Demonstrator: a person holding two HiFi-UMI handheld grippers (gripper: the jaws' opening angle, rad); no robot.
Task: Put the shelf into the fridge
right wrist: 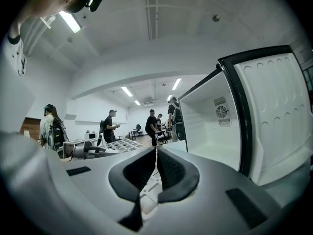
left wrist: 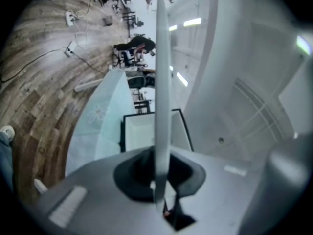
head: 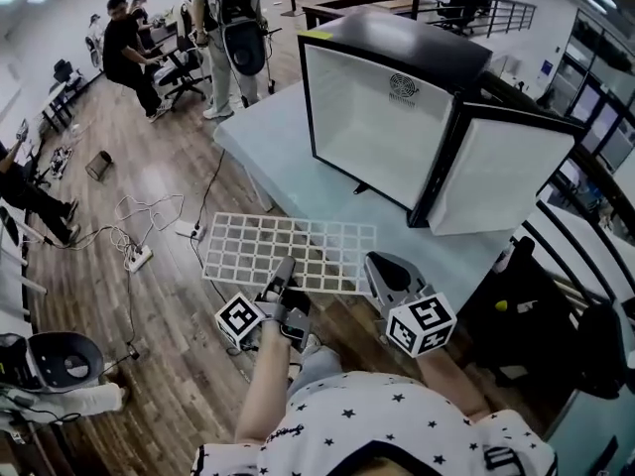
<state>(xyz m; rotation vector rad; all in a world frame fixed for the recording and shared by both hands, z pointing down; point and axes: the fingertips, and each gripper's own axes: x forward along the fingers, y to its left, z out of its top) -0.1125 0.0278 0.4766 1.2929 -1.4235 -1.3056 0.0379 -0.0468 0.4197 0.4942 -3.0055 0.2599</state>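
A white wire shelf [head: 288, 251] hangs flat over the near edge of the pale table [head: 298, 181]. My left gripper [head: 287, 266] is shut on its near rim. In the left gripper view the shelf [left wrist: 162, 82] runs edge-on as a thin white band out of the left gripper [left wrist: 159, 174]. My right gripper [head: 375, 263] sits at the shelf's right edge, shut, with nothing showing between its pads. In the right gripper view the shelf [right wrist: 120, 145] lies left of the right gripper [right wrist: 156, 153]. The black fridge [head: 397, 107] stands open on the table, its door [head: 506, 177] swung right.
The fridge's white inside [right wrist: 210, 126] and its door [right wrist: 279, 116] fill the right. Cables and a power strip [head: 139, 258] lie on the wooden floor at left. Several people, one with a backpack [head: 233, 28], stand far back. A dark railing [head: 585, 256] runs along the right.
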